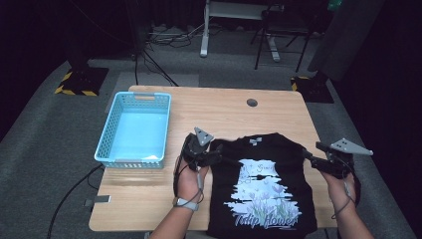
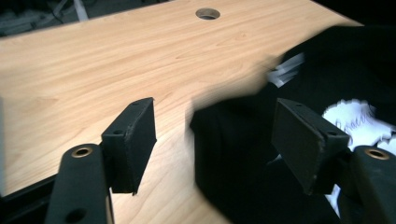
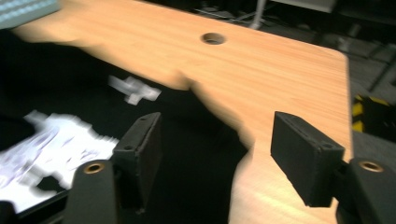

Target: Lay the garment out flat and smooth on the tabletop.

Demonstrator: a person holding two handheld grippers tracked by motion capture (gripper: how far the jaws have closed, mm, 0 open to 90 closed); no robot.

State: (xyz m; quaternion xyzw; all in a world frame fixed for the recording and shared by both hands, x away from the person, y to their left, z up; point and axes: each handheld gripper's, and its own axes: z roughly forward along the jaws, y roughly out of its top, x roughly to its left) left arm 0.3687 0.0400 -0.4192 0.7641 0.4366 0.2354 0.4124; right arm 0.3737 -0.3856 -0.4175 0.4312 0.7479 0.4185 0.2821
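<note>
shirt (image 1: 261, 186) overhangs table's (image 1: 224, 112) near edge

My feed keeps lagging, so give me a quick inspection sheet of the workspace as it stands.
Surface: wooden table, grommet hole near far edge.
Job's things: black T-shirt lying flat, print up; empty light-blue basket at table's left.
Clutter: nothing seen.
Grippers: left tongs open at shirt's left edge; right tongs open at its right edge.
Cables: one runs off table's left side; more on floor behind.
Surroundings: grey carpet, hazard-striped stand bases, dark backdrop.
</note>
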